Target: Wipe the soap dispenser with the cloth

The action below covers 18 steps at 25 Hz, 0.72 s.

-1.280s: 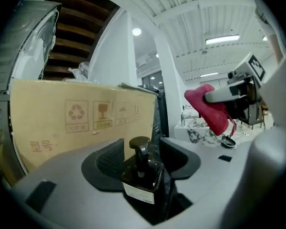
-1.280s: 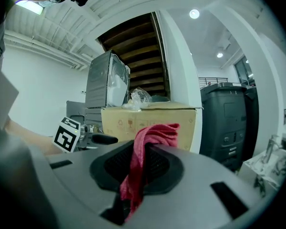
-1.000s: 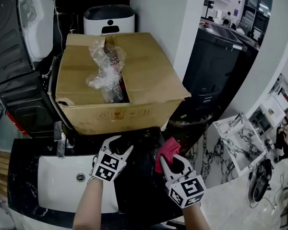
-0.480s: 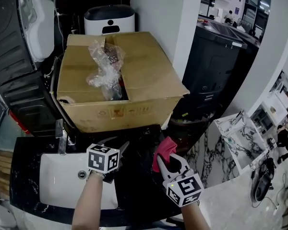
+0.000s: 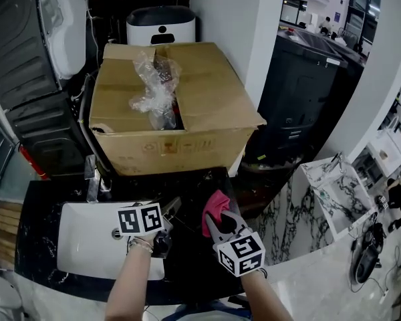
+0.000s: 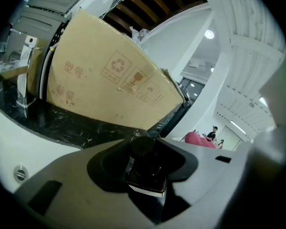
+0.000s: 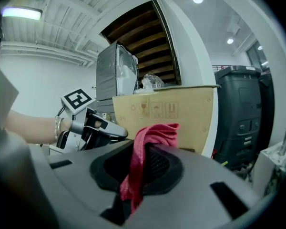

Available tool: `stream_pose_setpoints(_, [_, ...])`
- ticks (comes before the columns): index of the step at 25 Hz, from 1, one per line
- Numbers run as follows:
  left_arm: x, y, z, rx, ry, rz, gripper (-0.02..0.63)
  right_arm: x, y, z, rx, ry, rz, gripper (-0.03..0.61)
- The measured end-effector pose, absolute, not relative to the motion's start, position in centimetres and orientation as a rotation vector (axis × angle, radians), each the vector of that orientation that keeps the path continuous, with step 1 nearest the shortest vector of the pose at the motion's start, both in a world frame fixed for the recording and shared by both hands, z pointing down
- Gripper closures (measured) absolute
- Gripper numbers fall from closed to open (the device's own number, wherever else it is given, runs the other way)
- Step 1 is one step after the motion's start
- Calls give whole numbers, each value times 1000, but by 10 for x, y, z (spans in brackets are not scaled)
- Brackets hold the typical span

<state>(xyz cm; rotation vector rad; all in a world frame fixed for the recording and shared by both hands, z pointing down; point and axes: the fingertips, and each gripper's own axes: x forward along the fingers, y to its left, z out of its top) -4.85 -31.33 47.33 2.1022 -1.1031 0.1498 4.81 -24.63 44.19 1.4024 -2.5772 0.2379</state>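
A dark soap dispenser with a round pump top stands between the jaws of my left gripper, which is shut on it. Those jaws have just been closing onto the dispenser. The left gripper hovers over the right edge of the white sink. My right gripper is shut on a red cloth, which bunches up past the jaw tips. It sits just right of the left gripper, a short gap apart. In the right gripper view the left gripper shows at the left.
A large cardboard box with crumpled plastic stands at the back of the black marble counter. A tap stands behind the sink. A tall black bin is at the right, a white lidded appliance behind the box.
The left gripper has rolled over, so its marker cube now faces up, and it has shifted slightly. The right gripper has come down and leftward with the cloth, closer to the left gripper.
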Motion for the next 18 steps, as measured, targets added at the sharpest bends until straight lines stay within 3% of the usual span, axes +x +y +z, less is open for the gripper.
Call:
stream_pose_setpoints(6, [-41, -314, 469, 2185, -1112, 191, 431, 23, -265, 459, 1317, -2629, 314, 534])
stream_pose_setpoints(18, [-42, -319, 470, 2242, -1146, 260, 431, 60, -248, 527, 1291, -2348, 467, 528])
